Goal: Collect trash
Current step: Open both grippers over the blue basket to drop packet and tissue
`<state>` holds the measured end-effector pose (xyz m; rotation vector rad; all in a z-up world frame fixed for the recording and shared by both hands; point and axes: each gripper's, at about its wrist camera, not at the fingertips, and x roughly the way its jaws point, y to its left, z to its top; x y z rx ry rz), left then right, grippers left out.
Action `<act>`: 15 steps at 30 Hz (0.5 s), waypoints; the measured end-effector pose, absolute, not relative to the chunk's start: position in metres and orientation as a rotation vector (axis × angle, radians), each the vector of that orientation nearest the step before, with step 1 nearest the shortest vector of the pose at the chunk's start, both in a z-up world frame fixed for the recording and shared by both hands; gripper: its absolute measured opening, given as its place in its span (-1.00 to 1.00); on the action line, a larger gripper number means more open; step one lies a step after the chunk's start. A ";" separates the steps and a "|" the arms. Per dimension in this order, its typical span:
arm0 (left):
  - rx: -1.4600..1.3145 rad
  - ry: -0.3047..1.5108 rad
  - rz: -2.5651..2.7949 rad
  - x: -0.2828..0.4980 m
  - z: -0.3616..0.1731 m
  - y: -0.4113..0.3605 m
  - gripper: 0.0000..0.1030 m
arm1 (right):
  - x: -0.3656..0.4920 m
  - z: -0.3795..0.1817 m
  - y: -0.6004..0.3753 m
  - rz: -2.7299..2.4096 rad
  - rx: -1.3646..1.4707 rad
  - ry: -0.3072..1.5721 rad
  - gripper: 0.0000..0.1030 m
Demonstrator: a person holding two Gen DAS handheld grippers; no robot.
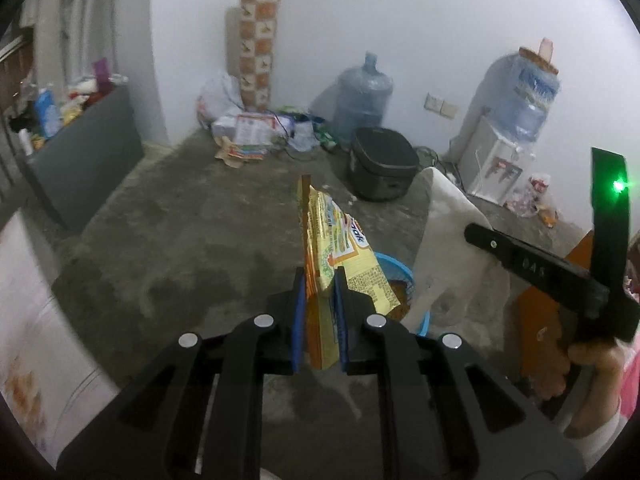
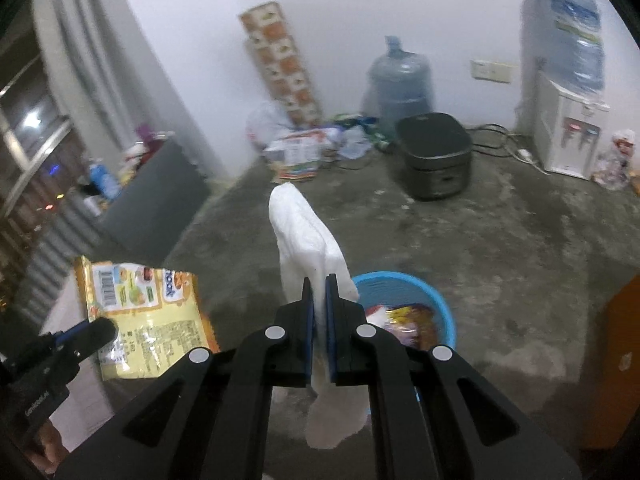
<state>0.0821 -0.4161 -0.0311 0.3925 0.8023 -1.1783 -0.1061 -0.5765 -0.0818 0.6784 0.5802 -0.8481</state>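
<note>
My left gripper [image 1: 319, 276] is shut on a yellow-orange snack wrapper [image 1: 340, 248] that stands up between its blue pads. The same wrapper [image 2: 140, 312] shows at the left of the right wrist view, pinched by the left gripper [image 2: 105, 326]. My right gripper [image 2: 319, 280] is shut on a white tissue [image 2: 304, 232], which droops below the jaws. In the left wrist view the tissue [image 1: 452, 232] hangs from the right gripper [image 1: 470, 234] at the right. A blue bin [image 2: 444, 312] holding wrappers sits on the floor just beyond both grippers; its rim [image 1: 400, 266] peeks from behind the wrapper.
A black rice cooker [image 2: 436, 156], a water jug [image 2: 400, 84] and a white dispenser [image 2: 568, 132] stand along the far wall. Littered packets [image 2: 300, 156] lie by a tall patterned box [image 2: 284, 64]. A grey cabinet [image 2: 160, 196] stands at left, an orange object [image 2: 620, 360] at right.
</note>
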 end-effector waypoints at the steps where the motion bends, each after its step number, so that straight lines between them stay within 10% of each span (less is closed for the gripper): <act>1: 0.394 0.817 -1.183 0.082 -0.040 -0.432 -0.78 | -0.107 -0.089 -0.585 -0.862 0.691 0.587 -0.88; 5: 0.400 0.869 -1.225 0.079 -0.073 -0.481 -0.65 | -0.113 -0.127 -0.622 -0.925 0.743 0.624 -0.82; 7: 0.400 0.939 -1.255 0.076 -0.094 -0.505 -0.13 | -0.113 -0.148 -0.634 -0.930 0.776 0.664 -0.36; 15: 0.351 0.982 -1.253 0.067 -0.119 -0.521 0.20 | -0.128 -0.161 -0.639 -0.939 0.808 0.652 -0.13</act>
